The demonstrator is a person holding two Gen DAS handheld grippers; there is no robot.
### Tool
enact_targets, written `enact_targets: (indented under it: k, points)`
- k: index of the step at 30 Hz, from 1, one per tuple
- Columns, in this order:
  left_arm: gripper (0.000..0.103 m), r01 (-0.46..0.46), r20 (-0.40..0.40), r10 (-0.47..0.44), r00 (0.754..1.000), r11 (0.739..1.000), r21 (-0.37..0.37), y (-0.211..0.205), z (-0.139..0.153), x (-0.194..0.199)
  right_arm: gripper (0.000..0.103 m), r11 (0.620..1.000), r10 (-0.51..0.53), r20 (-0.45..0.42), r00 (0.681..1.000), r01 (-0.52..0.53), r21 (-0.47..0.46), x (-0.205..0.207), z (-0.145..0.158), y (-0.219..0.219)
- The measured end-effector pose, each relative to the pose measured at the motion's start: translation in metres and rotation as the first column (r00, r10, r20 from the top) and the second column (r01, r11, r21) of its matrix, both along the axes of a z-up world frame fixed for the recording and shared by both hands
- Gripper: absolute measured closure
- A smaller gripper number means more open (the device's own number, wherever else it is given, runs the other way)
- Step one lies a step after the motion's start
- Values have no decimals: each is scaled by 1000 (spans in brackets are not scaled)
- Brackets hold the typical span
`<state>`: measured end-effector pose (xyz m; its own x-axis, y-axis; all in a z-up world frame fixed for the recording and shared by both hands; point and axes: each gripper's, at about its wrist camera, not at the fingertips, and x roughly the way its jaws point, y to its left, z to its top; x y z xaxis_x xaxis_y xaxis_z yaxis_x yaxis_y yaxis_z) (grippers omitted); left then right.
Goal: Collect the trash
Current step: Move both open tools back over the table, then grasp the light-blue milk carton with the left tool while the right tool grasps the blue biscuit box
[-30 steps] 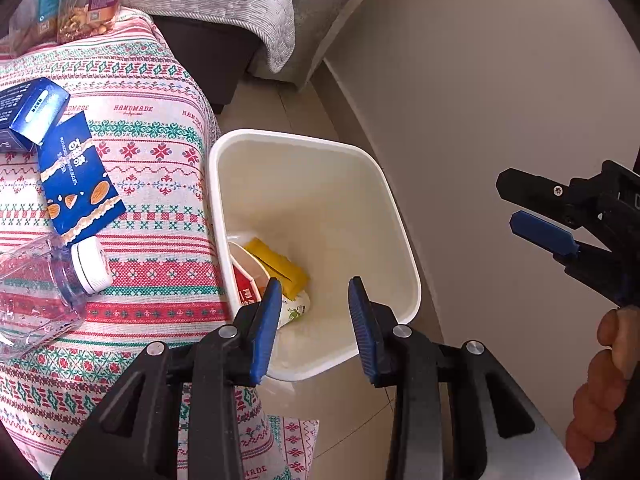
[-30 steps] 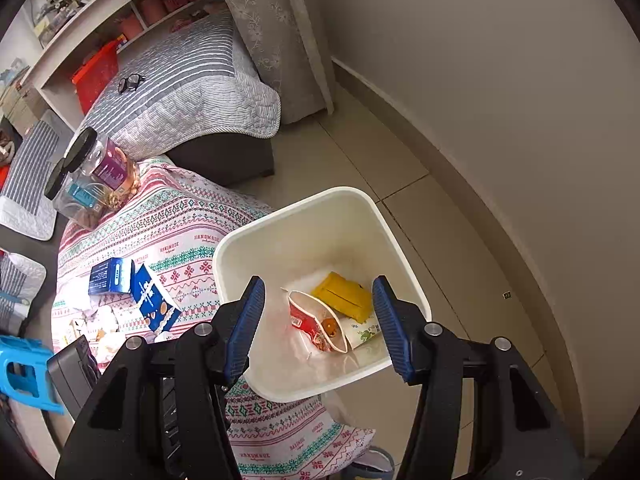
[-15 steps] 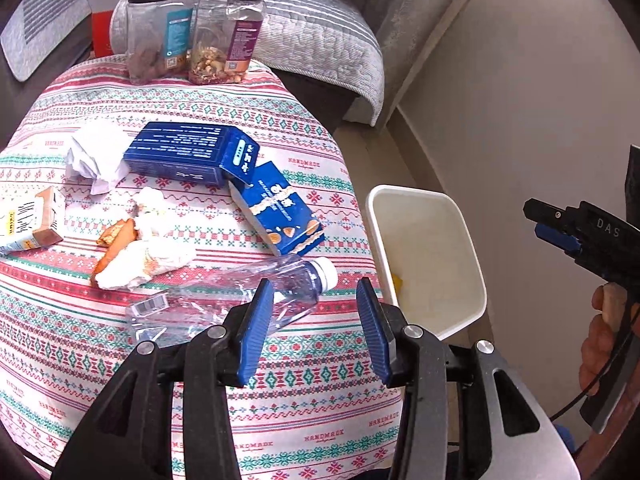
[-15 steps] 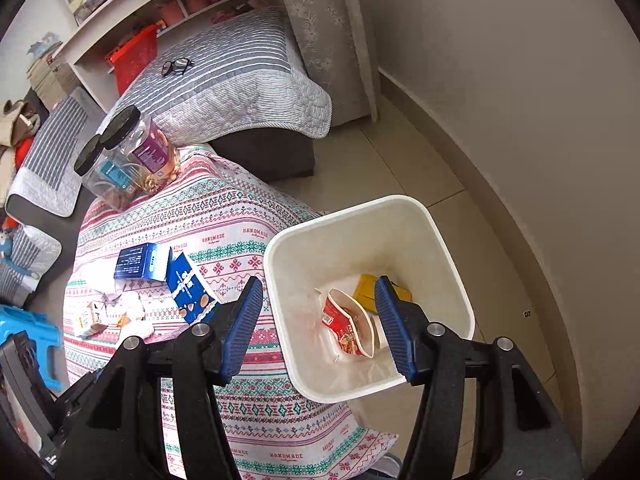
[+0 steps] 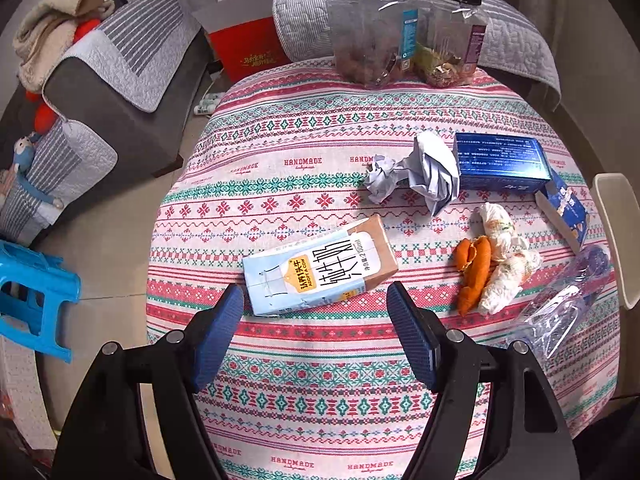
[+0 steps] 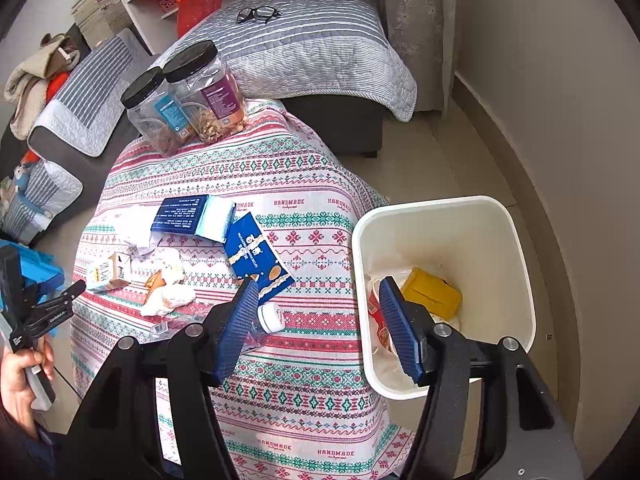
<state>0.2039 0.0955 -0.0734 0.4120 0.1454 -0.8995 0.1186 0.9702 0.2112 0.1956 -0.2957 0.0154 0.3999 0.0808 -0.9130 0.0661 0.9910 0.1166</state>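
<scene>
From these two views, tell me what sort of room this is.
Probably a home living room: a sofa under striped quilted covers, a small table in a patterned cloth strewn with snack litter, and a white bin on the tiled floor beside it.

Bare tablecloth (image 5: pixel 256 200) lies open left of the milk carton (image 5: pixel 320 272); trash crowds its right.

Woven patterned tablecloth (image 5: pixel 320 400), glossy cardboard milk carton (image 5: pixel 320 270), crumpled paper (image 5: pixel 420 174), clear plastic bottle (image 5: pixel 568 300).

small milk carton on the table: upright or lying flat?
Lying flat. The small milk carton rests on its broad printed face on the patterned tablecloth.
</scene>
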Motion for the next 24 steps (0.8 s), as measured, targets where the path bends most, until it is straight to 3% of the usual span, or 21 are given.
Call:
enact_targets:
  k: [4,7,14,17,24]
  points:
    - [18,201,-69,-195,978,976,80,-9,-27,6,38,997,71,-32,997,-71,1,5,-10,30]
    - [18,298,-107,-285,953,943,145,-14,-43,10,33,994,113,-49,992,-113,0,11,-18,49]
    - [18,356,-179,-325,929,915,189,-19,-73,25,29,980,191,-123,974,-197,-32,34,-50,84]
    - [18,353,-206,-319,925,922,157,-16,-78,32,29,975,195,-164,967,-209,-76,47,-69,91]
    - [18,345,-186,-320,929,930,125,-9,-78,44,29,939,223,-271,936,-281,-197,73,-114,106]
